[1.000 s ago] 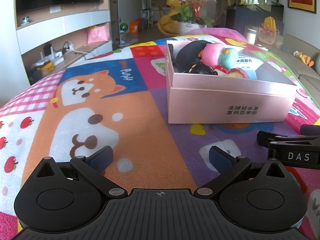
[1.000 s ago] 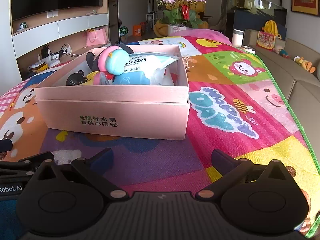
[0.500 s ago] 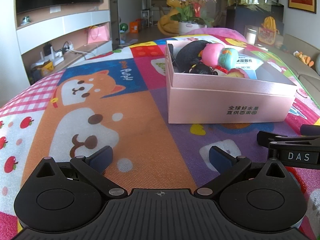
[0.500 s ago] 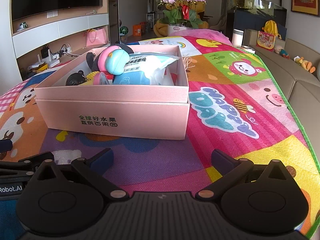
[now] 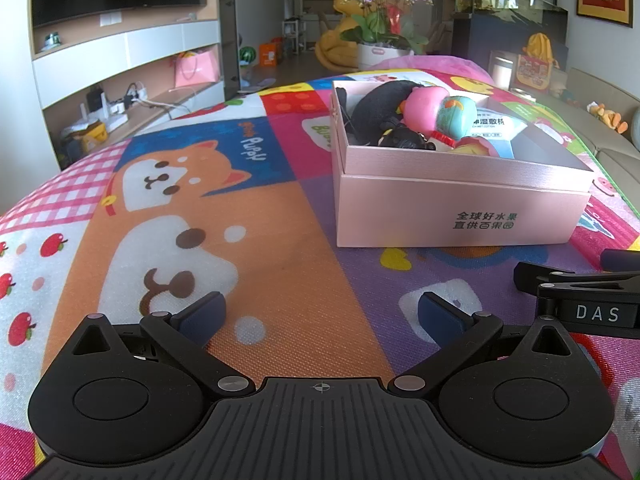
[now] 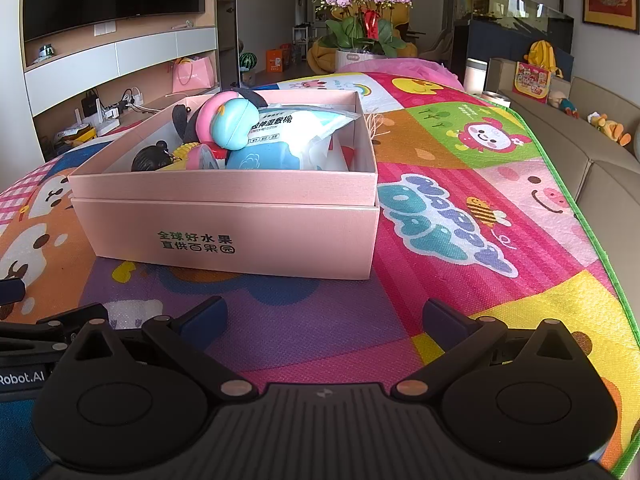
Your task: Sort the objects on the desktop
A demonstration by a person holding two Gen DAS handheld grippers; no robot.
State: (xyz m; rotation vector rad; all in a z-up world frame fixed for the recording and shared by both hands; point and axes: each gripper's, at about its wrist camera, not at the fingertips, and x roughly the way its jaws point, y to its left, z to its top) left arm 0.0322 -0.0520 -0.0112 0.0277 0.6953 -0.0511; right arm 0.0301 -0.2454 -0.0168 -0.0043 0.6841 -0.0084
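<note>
Nothing moves over the last second. From the left wrist, the left gripper [image 5: 320, 316] hovers with jaws spread and empty, short of the pink box [image 5: 460, 208] already filled with toys [image 5: 424, 114]. From the right wrist, the right gripper [image 6: 324, 316] likewise gapes empty before that box [image 6: 228, 232]; the mat [image 6: 460, 280] around it looks bare, so sorting seems finished.

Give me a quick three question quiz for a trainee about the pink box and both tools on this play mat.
1. True or false: the left tool holds a toy.
2. Where do the round pink and teal squishy toys lie: A on the colourful cartoon play mat, B inside the open pink cardboard box, C on a shelf?
3. Fill in: the right tool is ____.

Key: 1 false; 2 B; 3 open.
</note>
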